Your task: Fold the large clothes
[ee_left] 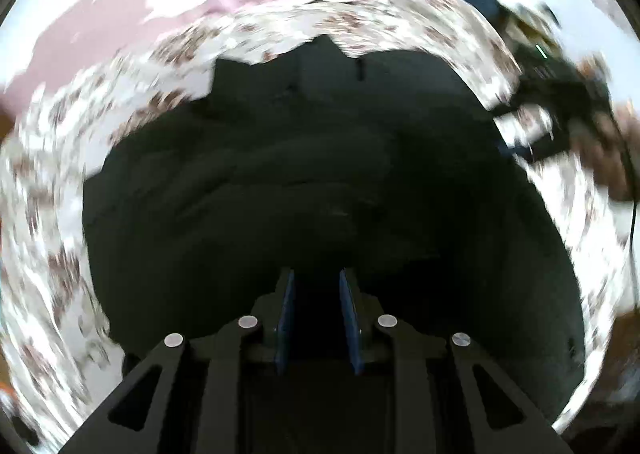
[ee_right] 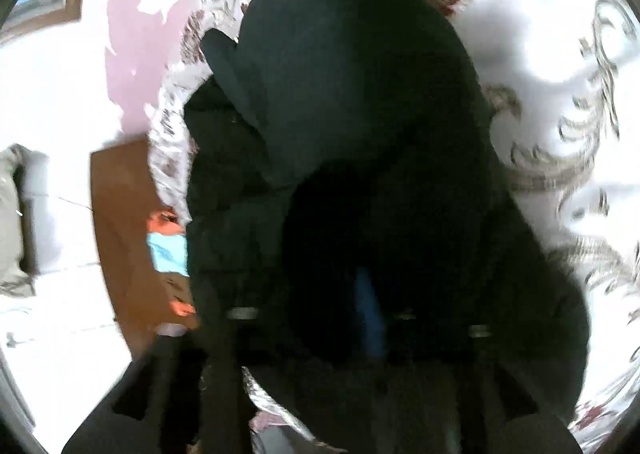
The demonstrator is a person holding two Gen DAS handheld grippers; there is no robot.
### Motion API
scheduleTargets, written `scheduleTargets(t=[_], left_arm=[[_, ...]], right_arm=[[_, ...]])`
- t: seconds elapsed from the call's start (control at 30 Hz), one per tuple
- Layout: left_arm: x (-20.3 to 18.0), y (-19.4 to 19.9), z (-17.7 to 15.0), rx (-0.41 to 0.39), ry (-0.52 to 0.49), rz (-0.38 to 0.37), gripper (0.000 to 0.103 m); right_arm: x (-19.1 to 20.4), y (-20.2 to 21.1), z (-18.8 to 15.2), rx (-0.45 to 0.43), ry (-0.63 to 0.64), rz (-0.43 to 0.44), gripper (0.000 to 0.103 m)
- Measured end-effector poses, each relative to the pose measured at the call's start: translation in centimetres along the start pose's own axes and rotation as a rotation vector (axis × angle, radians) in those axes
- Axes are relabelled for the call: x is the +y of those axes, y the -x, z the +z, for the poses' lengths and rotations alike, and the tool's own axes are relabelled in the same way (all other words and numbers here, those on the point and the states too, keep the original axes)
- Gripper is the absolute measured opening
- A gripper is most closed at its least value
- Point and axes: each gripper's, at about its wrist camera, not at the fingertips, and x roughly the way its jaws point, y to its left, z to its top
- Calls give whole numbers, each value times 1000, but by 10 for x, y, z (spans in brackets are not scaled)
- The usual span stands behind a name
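Two blue pads (ee_left: 289,318) of the left tool (ee_left: 316,286) stand a narrow gap apart at 6 o'clock in the left wrist view, with nothing pinched between them, so this tool is open and empty. Just beyond its tips the dark garment (ee_left: 304,190) lies spread and rumpled, filling the middle of that view from 6 o'clock up to about 12 o'clock. Around it on all sides shows a white cloth with a reddish floral pattern (ee_left: 60,214), badly blurred; whether this is a bed cover or a table cover cannot be told. At 2 o'clock, at the garment's far edge, sits the right tool (ee_left: 536,126), a dark blur with a hand (ee_left: 612,158) behind it.

From the right wrist view the same dark garment (ee_right: 352,94) hangs or lies right over the right tool (ee_right: 372,318), covering most of it; only one blue pad (ee_right: 366,302) shows faintly near 6 o'clock. Whether the jaws press on the fabric cannot be told. The patterned cloth (ee_right: 560,94) runs from 1 o'clock to 4 o'clock. At 9 o'clock a brown wooden surface (ee_right: 120,214) shows, and farther off, from 10 to 11 o'clock, a pink wall (ee_right: 132,34).
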Motion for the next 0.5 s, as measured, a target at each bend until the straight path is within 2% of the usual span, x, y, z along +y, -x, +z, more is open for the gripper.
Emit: scheduleTargets(t=[0.03,0.17,0.33,0.37,0.4,0.43,0.5], left_arm=[[8,-2,4,9,36,-6,22],[33,-2,6,17,147,-2,22],[58,-3,14,13,232,3,22],[62,-4,17,12,249,5,22],[66,-4,18,11,265,8,22],[72,-4,20,6,290,6,22],[86,-5,25,1,345,5,22]], right_arm=[[2,-2,-2,3,11,5,58],[16,-17,3,1,50,7,58],[39,-35,-2,64,232,-159,56],[46,-40,-3,74,275,-183,49],[50,-41,-2,75,303,-194,8],[58,-39,0,56,337,-208,4],[73,-24,6,-19,385,-193,3]])
